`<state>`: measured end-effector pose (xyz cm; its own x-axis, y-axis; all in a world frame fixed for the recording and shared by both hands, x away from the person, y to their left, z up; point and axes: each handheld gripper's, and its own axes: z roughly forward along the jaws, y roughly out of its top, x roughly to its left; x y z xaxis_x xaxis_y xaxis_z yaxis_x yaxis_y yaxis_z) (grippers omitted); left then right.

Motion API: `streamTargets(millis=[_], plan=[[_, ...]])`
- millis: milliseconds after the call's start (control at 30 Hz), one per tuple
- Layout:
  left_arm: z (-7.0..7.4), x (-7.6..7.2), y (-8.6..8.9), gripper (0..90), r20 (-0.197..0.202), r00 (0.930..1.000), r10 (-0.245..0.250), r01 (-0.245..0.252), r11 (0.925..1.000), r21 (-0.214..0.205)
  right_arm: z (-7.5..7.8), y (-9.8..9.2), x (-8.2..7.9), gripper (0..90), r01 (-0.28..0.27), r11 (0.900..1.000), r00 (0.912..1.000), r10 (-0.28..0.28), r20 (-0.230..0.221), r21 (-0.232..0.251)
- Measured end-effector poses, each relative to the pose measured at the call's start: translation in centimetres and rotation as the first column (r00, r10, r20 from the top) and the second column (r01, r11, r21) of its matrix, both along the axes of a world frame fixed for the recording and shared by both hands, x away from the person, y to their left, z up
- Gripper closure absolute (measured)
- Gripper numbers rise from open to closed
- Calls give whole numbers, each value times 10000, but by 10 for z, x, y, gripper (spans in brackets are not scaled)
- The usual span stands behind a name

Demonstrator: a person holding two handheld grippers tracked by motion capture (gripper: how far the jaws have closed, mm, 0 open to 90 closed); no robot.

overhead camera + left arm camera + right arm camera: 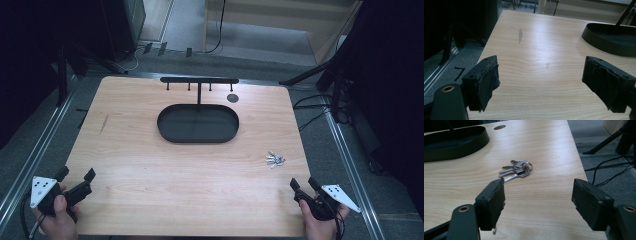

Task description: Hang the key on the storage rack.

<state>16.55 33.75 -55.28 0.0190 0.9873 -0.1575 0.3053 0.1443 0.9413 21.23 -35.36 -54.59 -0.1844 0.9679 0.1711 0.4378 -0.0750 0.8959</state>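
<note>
Right gripper (306, 186) sits at the near right corner of the table (150, 165), jaws spread wide with bare wood between the pads, nothing grasped. Seen from its own camera (539, 202), the black pads flank open tabletop, and the bunch of keys (517, 170) lies flat just ahead of the left-hand pad, apart from it, a little off to that side. From above, the keys (275, 159) rest near the table's right edge, a short way in front of that gripper and clear of it.

Over on the near left corner, the left gripper (76, 178) is released too: jaws apart, wrapped pads holding nothing, angled up the table. Its own camera (541, 82) looks along plain wood between the pads, with a grey smudge (520, 35) farther up the board.

Beyond both, mid-table toward the far edge, stands the black oval tray (165, 131), with a thin post rising from its back to a crossbar with hooks (199, 80). A dark round disc (232, 98) lies just right of the post. The keys are well apart from the tray.
</note>
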Motion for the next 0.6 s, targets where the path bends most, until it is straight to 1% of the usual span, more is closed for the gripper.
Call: streamTargets(millis=[100, 133, 167, 200, 233, 267, 300, 333, 367, 400, 433, 467, 500, 533, 567, 600], plan=[[0, 0, 0, 137, 14, 10000, 26, -26, 10000, -27, 0, 1, 1, 270, -33, 9999, 9999, 32, -96, -124], [0, -1, 0, 137, 16, 10000, 53, -53, 10000, -56, 0, 5, 2, 291, -206, 9986, 9996, 196, -212, -496], [0, -1, 1, 137, 25, 10000, 51, -51, 10000, -64, 0, 5, 2, 291, -206, 9986, 9996, 196, -212, -496], [0, -1, 1, 136, 48, 10000, 61, -61, 9999, -121, 0, 8, 4, 288, -405, 9959, 9983, 370, -440, -806], [0, -1, 1, 136, 61, 10000, 76, -75, 9999, -127, 1, 9, 5, 285, -542, 9939, 9972, 489, -561, -965], [0, -1, 1, 136, 62, 9999, 90, -89, 9999, -136, 2, 10, 6, 281, -622, 9912, 9964, 549, -650, -1165], [0, -1, 1, 137, 62, 9999, 90, -89, 9999, -136, 2, 10, 6, 281, -622, 9912, 9964, 549, -650, -1165], [0, -1, 1, 137, 51, 10000, 79, -79, 9999, -82, 6, 12, 9, 281, -614, 9873, 9962, 515, -701, -1465], [0, -1, 1, 137, 51, 10000, 79, -79, 9999, -82, 6, 12, 9, 281, -614, 9873, 9962, 515, -701, -1465], [0, -1, 1, 137, 48, 10000, 83, -82, 9999, -87, 12, 11, 13, 273, -672, 9855, 9950, 548, -830, -1556], [0, -1, 1, 136, 48, 10000, 83, -82, 9999, -87, 14, 11, 15, 273, -687, 9848, 9944, 547, -906, -1594], [0, -1, 1, 136, 57, 10000, 78, -77, 9999, -111, 16, 10, 18, 262, -773, 9831, 9925, 600, -1068, -1661], [0, -1, 1, 136, 62, 10000, 64, -63, 9999, -143, 19, 11, 22, 259, -850, 9792, 9898, 618, -1280, -1844], [0, -1, 1, 136, 62, 10000, 64, -63, 9999, -143, 19, 11, 22, 259, -850, 9792, 9898, 618, -1280, -1844], [0, -1, 1, 136, 56, 10000, 59, -58, 9999, -150, 21, 12, 26, 259, -921, 9709, 9870, 597, -1490, -2211], [0, -1, 1, 136, 65, 10000, 62, -61, 9998, -173, 28, 18, 35, 275, -1118, 9167, 9797, 370, -1970, -3837]])
